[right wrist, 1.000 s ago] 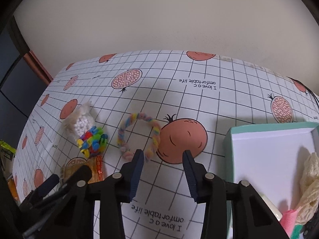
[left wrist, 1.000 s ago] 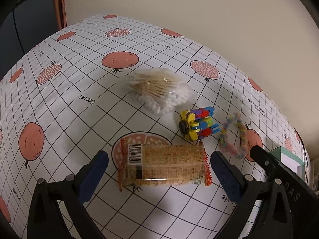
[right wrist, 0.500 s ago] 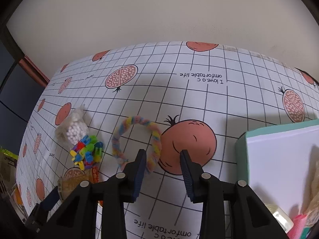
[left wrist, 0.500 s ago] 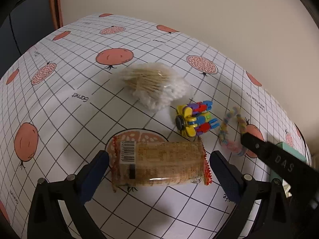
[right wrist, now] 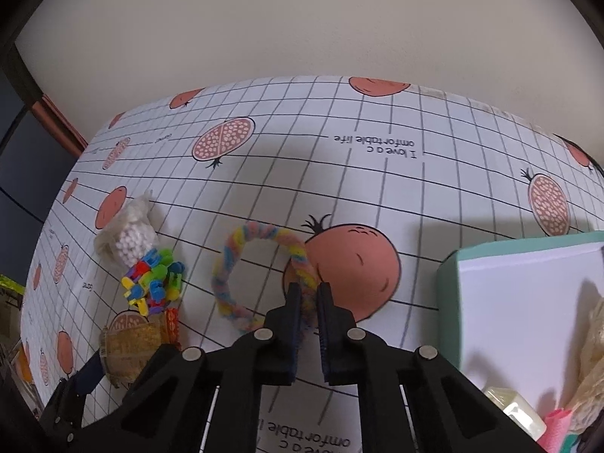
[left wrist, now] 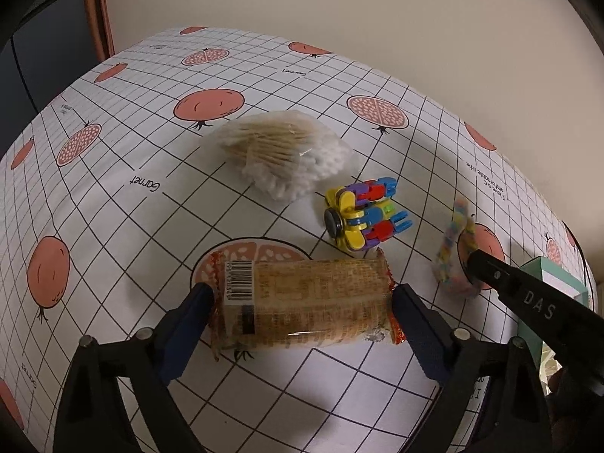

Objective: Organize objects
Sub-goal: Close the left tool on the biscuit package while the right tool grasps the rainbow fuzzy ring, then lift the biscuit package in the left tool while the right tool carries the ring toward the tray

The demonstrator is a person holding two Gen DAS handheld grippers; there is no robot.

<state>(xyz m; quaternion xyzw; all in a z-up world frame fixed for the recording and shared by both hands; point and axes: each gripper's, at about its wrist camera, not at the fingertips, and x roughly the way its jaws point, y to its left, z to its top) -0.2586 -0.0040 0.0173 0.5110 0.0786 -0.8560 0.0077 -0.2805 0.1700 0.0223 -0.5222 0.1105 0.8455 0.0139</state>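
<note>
A cracker packet (left wrist: 305, 309) lies crosswise between the pads of my left gripper (left wrist: 300, 298), which is open with its fingers at the packet's two ends. To the right, my right gripper (right wrist: 309, 296) is shut on the near right side of a pastel twisted ring (right wrist: 234, 249), which still rests on the cloth. In the left wrist view the pastel ring (left wrist: 451, 249) shows with the right gripper's black finger (left wrist: 528, 298) on it. A colourful link toy (left wrist: 364, 213) and a bag of cotton swabs (left wrist: 287, 154) lie beyond the packet.
A teal box (right wrist: 449, 294) with a white inside stands at the right and holds a pink item (right wrist: 555, 426), a pale block (right wrist: 513, 407) and cream netting (right wrist: 596, 339). The pomegranate-print tablecloth (left wrist: 113, 196) ends at a beige wall behind.
My right gripper moved forward and shut on the pastel ring. My left gripper came down closer, so the cracker packet now sits between its pads.
</note>
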